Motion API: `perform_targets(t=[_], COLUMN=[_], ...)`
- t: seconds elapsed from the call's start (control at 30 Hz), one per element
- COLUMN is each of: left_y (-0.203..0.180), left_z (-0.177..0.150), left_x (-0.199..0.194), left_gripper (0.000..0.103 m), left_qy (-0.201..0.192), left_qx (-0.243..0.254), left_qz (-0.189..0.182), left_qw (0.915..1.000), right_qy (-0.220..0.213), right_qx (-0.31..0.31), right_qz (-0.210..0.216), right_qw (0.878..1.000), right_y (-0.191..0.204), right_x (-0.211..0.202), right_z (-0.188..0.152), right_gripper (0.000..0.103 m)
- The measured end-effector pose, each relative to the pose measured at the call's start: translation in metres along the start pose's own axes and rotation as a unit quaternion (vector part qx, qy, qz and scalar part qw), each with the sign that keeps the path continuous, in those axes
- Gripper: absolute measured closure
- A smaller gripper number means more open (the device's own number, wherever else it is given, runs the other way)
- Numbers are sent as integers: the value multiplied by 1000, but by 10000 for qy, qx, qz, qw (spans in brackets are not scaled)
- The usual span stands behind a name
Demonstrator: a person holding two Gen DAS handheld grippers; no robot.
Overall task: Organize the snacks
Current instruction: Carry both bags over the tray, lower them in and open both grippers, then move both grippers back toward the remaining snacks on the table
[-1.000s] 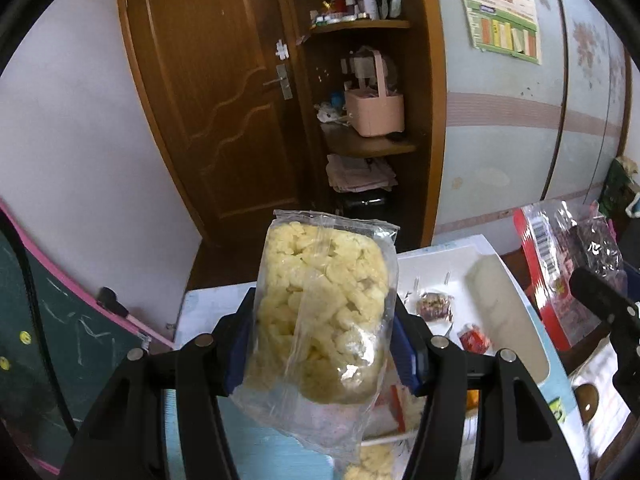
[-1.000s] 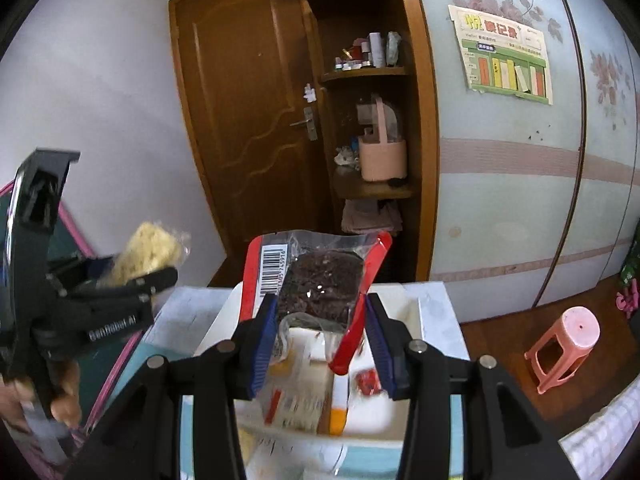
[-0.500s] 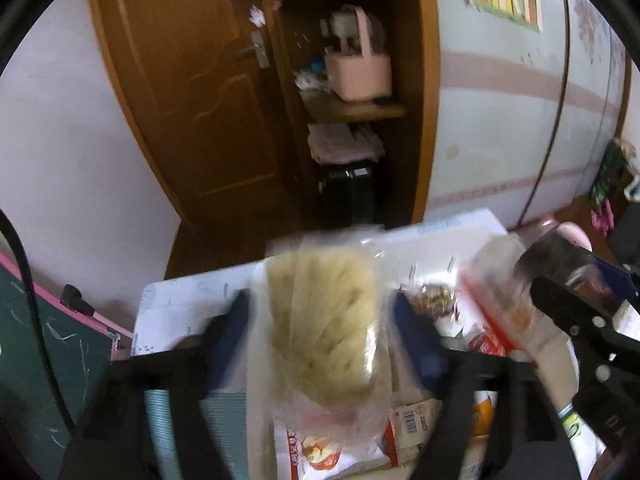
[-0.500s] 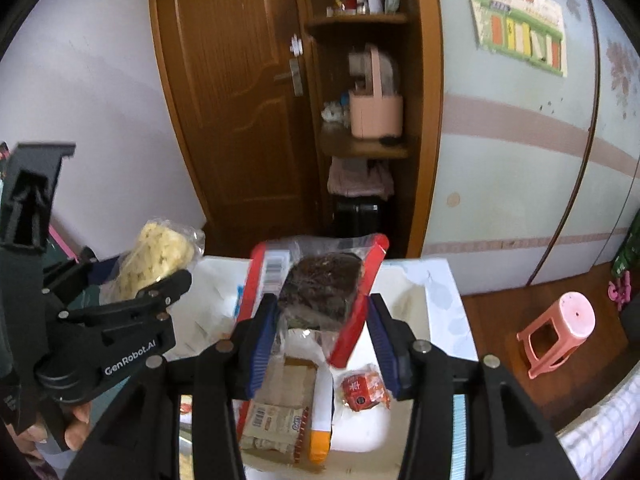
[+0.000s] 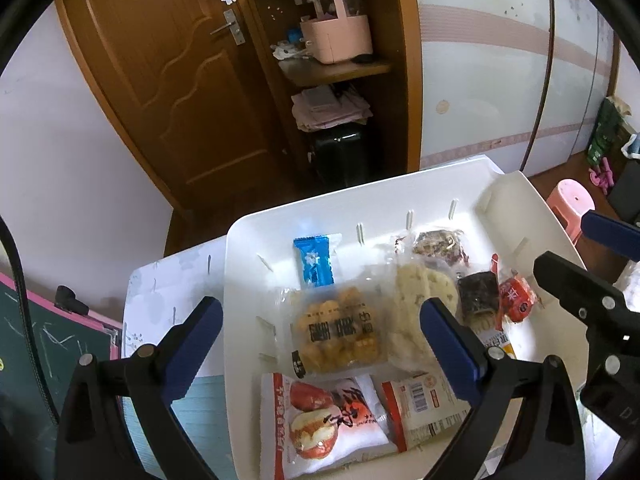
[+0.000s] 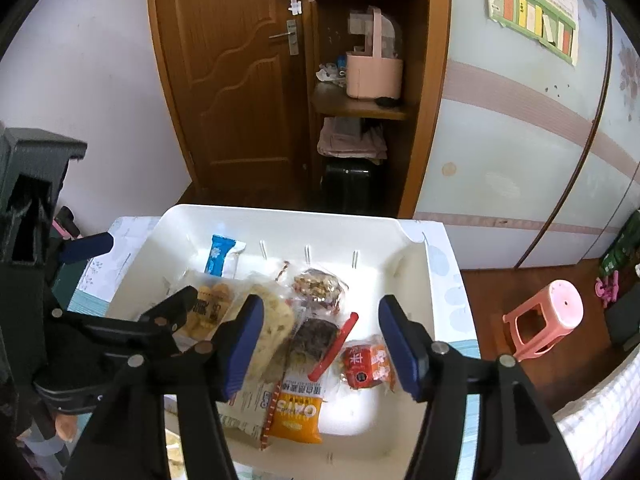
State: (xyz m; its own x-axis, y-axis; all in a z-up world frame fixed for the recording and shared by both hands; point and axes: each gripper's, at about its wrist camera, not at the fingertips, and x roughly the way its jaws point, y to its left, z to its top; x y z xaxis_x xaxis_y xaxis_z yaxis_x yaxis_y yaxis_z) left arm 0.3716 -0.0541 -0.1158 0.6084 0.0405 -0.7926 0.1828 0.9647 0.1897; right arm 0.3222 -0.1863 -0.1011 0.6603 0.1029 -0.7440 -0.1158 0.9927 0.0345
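Observation:
A white tray [image 5: 256,240] on the table holds several snack packets. The clear bag of yellow puffed snack [image 5: 416,300] lies in it, beside my left gripper's right finger. My left gripper [image 5: 320,320] hangs over the tray with its jaws wide and still opening, and nothing is pressed between the pads. The red-edged packet of dark brown cake [image 6: 316,332] lies on other packets, below and between the fingers of my right gripper [image 6: 320,312]. Its jaws are opening too, and the pads stand clear of the packet. In the right wrist view the yellow bag [image 6: 272,320] lies just left of the cake packet.
Also in the tray are a blue packet [image 5: 316,264], a cookie packet [image 5: 340,332], a red-date packet [image 5: 320,420], an orange oats packet [image 6: 296,412] and a small red packet [image 6: 368,360]. A pink stool [image 6: 548,316] stands on the floor at right, a chalkboard [image 5: 40,352] at left.
Both grippers sank toward the tray and opened. The yellow bag left the left gripper's jaws and the dark cake packet left the right's; both now lie in the tray.

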Motion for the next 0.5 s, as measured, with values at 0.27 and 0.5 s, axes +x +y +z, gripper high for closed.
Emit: perform_targets(t=[0.27,0.5], left_y=[12,32], left_z=[-8,-18], left_x=[-16,-47], left_gripper=[4,4], left_qy=[34,-34], left_qx=[-133,-396], left_qz=[25,22], left_qw=[9999,9992], right_qy=[3,-81], right_qx=[-62,-64], right_qz=[76,81], right_qw=[10000,9999], right_y=[2,3], right_x=[-16,-52], right_z=[-5,-15], right_gripper=[42,42])
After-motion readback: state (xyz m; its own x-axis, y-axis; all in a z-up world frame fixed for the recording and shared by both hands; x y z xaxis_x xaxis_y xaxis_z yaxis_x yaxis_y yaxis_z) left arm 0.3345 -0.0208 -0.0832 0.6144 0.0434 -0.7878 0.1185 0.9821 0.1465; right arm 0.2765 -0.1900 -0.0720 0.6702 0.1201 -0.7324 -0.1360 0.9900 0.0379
